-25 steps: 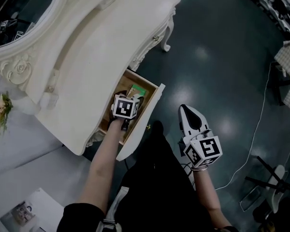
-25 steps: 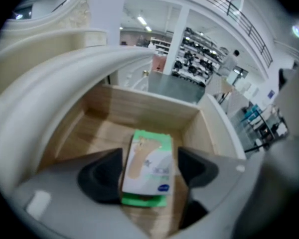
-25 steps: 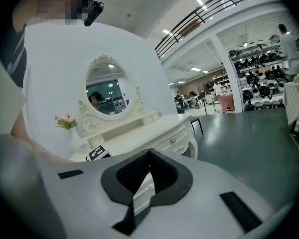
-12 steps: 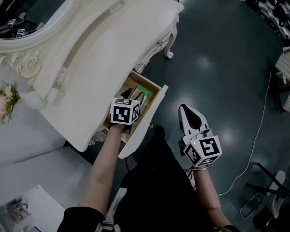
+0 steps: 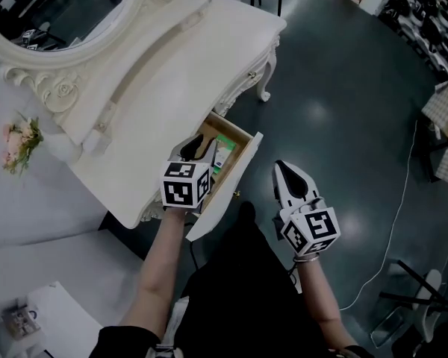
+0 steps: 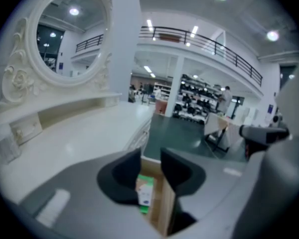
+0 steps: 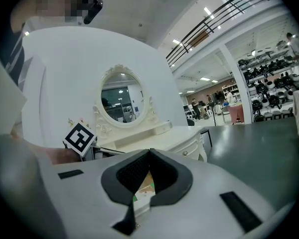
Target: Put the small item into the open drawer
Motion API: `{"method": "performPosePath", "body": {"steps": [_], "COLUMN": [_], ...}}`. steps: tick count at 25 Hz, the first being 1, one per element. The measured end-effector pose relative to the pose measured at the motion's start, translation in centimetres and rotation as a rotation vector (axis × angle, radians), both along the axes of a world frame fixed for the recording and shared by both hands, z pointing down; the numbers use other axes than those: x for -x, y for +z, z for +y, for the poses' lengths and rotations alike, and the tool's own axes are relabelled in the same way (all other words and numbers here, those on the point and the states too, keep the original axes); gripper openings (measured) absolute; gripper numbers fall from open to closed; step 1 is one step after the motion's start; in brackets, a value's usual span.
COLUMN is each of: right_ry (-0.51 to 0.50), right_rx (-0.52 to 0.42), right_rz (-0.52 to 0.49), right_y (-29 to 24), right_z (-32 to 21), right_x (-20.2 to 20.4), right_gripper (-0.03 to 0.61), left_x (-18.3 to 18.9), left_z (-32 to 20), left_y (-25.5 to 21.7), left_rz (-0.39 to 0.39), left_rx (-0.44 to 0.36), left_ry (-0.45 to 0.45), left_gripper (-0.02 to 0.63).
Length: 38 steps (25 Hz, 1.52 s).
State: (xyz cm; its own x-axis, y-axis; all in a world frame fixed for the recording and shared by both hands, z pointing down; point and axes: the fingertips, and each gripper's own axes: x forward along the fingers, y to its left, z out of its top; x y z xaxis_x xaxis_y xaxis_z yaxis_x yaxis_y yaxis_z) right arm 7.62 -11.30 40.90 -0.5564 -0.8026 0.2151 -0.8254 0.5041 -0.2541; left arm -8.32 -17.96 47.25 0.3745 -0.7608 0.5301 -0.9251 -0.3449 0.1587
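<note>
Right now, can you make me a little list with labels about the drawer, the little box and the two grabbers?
Drawer: open, pulled out from the white dressing table
Small box: white and green, lying inside the drawer
Left gripper: above the drawer, jaws closing with nothing between them; the box shows below, through the gap
Right gripper: over the dark floor beside the drawer, jaws together, empty
Mirror: oval, at the back of the table

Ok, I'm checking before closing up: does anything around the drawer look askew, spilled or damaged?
Nothing stands out. The small white-and-green box lies inside the open wooden drawer of the white carved dressing table; no spill or damage shows.
</note>
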Motion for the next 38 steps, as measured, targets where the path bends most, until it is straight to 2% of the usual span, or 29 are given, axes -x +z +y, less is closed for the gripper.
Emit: {"method": "performPosePath", "body": {"steps": [10,20,27,38], "right_ry": [-0.003,-0.011,-0.034,-0.025], "right_rx": [-0.059,-0.11,-0.138,-0.16], "right_rz": [0.015,0.015,0.019,0.015], "right_y": [-2.1,-4.0,-4.9,-5.6], "right_z": [2.1,4.5,6.5,7.7], "right_x": [0.4,1.3,2.6,2.5], "right_gripper": [0.005,0.005,0.005,0.005], "left_x": [1.8,3.8,5.0,5.6], "left_z": [4.3,9.2,12.3,14.9], "left_y": [-6.4,-10.1,-11.7,-12.6], "left_rz": [0.015,0.059,0.087,0.086], "left_rx": [-0.158,-0.275,-0.317,-0.344], "left_ry": [-0.045,-0.071,-0.093,-0.103], "left_gripper": [0.044,0.006,0.006,0.006]}}
